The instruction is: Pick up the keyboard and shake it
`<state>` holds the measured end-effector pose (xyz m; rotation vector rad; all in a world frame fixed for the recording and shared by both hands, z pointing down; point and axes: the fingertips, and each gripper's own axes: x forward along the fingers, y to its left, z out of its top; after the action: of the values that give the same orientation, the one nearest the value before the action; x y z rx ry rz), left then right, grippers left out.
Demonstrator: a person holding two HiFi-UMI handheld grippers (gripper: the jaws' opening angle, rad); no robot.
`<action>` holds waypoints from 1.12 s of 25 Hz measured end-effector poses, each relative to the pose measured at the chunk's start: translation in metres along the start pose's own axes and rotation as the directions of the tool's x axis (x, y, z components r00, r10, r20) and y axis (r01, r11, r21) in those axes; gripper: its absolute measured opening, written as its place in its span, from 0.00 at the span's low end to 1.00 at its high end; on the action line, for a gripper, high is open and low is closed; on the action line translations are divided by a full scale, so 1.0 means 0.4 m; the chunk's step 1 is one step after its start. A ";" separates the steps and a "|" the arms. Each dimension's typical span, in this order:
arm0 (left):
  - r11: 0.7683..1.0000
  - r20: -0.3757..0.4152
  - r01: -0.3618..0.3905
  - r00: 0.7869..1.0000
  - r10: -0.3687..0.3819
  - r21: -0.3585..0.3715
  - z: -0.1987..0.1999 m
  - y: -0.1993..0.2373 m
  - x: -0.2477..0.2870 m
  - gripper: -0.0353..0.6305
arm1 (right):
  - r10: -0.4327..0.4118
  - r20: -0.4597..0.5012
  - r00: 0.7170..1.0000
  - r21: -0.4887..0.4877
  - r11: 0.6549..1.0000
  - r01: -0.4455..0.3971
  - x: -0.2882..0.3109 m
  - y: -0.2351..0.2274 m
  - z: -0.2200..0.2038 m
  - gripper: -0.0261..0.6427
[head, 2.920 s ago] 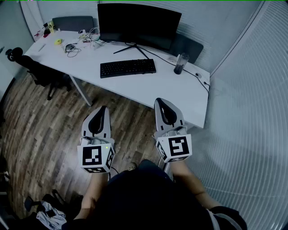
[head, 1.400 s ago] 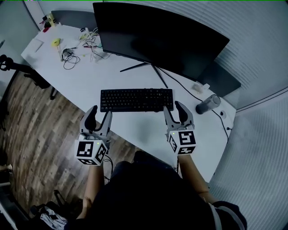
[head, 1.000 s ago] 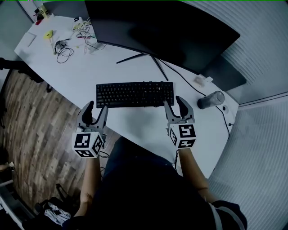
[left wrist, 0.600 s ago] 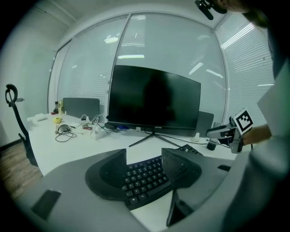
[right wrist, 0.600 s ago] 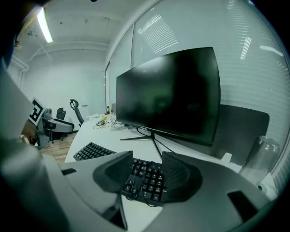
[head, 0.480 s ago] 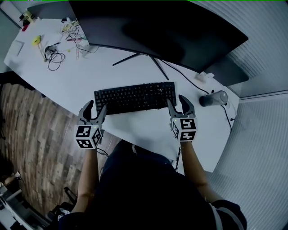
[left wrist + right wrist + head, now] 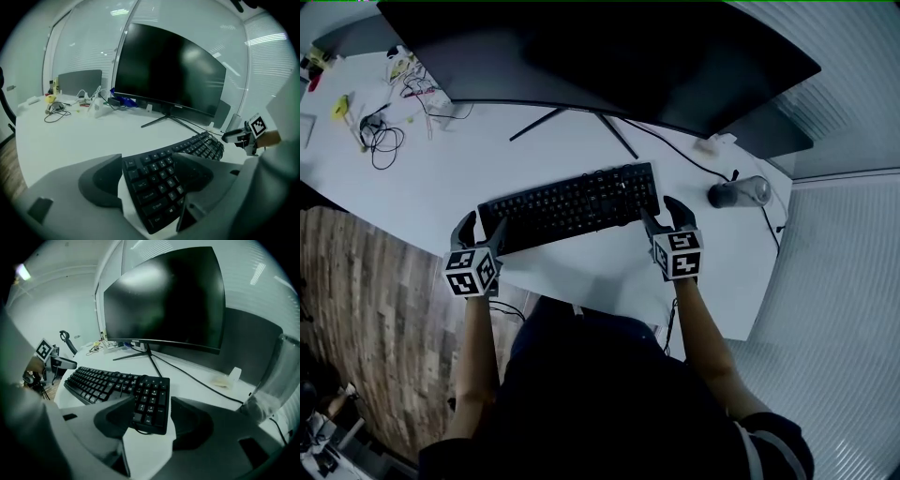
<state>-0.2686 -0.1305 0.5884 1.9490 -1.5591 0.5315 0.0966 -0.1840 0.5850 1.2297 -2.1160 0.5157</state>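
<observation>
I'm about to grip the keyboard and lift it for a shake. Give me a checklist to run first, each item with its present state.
1. Left claw straddles the left end of the keyboard: ok; jaws opening, not clamped.
2. Right claw straddles the right end: ok; jaws opening, not clamped.
3. Keyboard lying flat on the desk: ok.
4. Bottle apart from the keyboard: ok.
5. Cord looped at the right end free to lift: cannot tell.
</observation>
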 end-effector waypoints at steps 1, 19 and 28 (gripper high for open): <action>1.000 -0.015 0.006 1.000 -0.006 -0.006 -0.006 0.007 0.011 0.54 | 0.002 -0.014 1.000 0.014 1.000 -0.002 0.008 -0.004 -0.008 0.39; 0.991 -0.180 0.081 0.979 -0.098 -0.102 -0.050 0.024 0.100 0.61 | 0.195 -0.179 0.964 0.259 0.955 -0.145 0.086 -0.014 -0.089 0.48; 0.981 -0.233 0.047 0.968 -0.091 -0.188 -0.058 0.033 0.103 0.61 | 0.218 -0.201 0.955 0.291 0.944 -0.154 0.093 -0.009 -0.092 0.46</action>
<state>-0.2706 -0.1476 0.6341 1.7249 -1.3345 0.5538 0.0980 -0.1868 0.6373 1.0549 -2.0176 1.0147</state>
